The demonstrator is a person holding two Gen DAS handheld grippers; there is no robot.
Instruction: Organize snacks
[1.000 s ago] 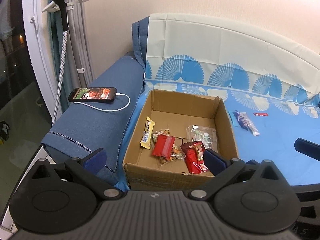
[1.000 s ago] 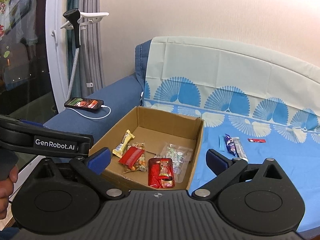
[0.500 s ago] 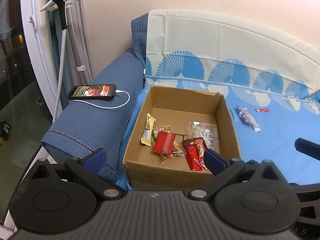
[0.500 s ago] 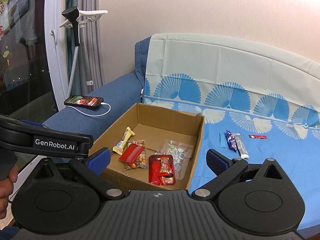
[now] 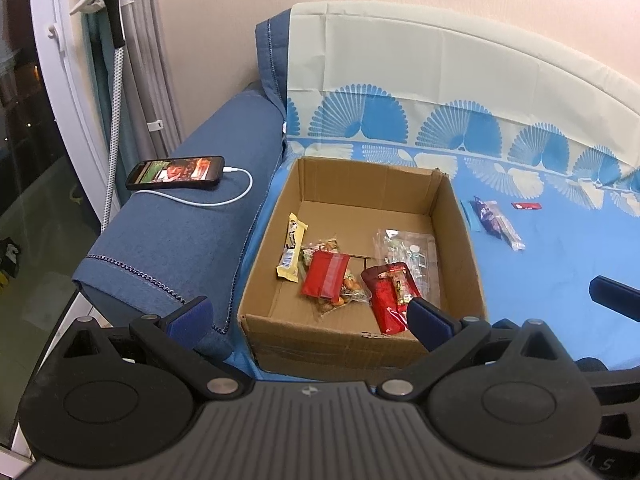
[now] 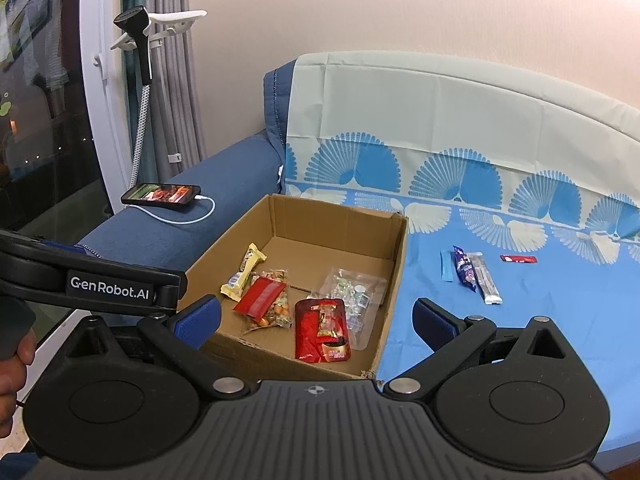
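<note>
An open cardboard box [image 5: 460, 240] [image 6: 396, 264] stands on the blue sofa seat. Inside lie a yellow bar [image 5: 292, 246] [image 6: 243, 272], a red-topped mixed snack bag [image 5: 326, 274] [image 6: 262, 298], a dark red pouch [image 5: 390, 294] [image 6: 322, 328] and a clear candy bag [image 5: 408, 246] [image 6: 354, 290]. On the seat right of the box lie a purple wrapper [image 5: 486, 216] [image 6: 464, 268], a silver stick [image 6: 486, 278], a blue strip [image 6: 446, 266] and a small red packet [image 5: 527, 205] [image 6: 518, 258]. My left gripper [image 5: 310, 316] and right gripper [image 6: 316, 312] are both open and empty, near the box's front edge.
A phone [image 5: 176, 172] [image 6: 162, 194] on a white charging cable lies on the blue sofa arm [image 5: 180, 236]. A garment steamer on a stand [image 6: 140, 48] is by the window at left. The sofa back carries a fan-pattern cover [image 5: 440, 92].
Both grippers have risen and pulled back a little, so the box and the loose snacks sit lower in view. Nothing was picked up or let go.
</note>
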